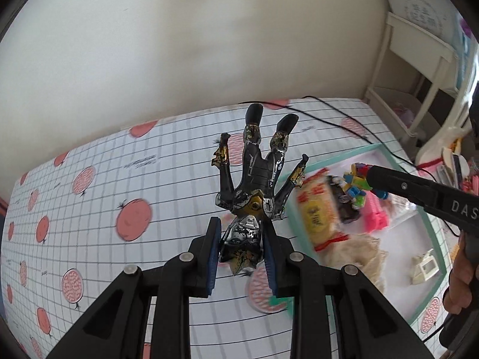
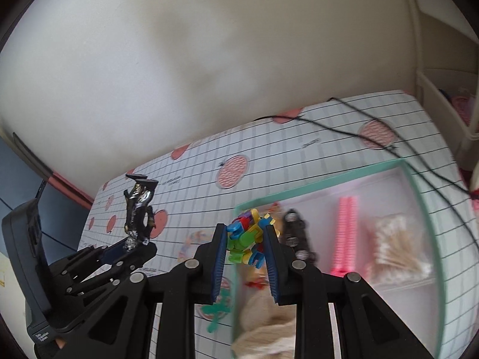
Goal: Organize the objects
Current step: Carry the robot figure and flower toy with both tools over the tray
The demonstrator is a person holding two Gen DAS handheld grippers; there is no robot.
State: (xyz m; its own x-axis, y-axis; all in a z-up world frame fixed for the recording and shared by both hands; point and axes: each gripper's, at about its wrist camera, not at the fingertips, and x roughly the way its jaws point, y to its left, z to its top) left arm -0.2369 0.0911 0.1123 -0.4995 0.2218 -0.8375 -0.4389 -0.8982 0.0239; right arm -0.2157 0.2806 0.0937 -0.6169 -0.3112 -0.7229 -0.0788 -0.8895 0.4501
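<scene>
My left gripper (image 1: 242, 240) is shut on the head of a black, silver and gold action figure (image 1: 257, 176), which hangs upside down with its legs pointing away over the patterned tabletop. The same figure (image 2: 139, 209) shows at the left of the right wrist view, held in the left gripper (image 2: 131, 246). My right gripper (image 2: 245, 246) is shut on a multicoloured block toy (image 2: 245, 239), held above the near left corner of a teal-rimmed tray (image 2: 416, 185). In the left wrist view the right gripper (image 1: 369, 176) carries the block toy (image 1: 356, 187) over the tray (image 1: 431, 227).
In the tray lie a yellow snack packet (image 1: 317, 212), a pink comb-like piece (image 2: 345, 236), a bag of cotton swabs (image 2: 398, 245), a beige fluffy item (image 2: 266, 323), a dark packet (image 2: 296, 236) and a small white toy (image 1: 423, 269). A black cable (image 2: 374, 140) crosses the table. A white shelf (image 1: 419, 59) stands at right.
</scene>
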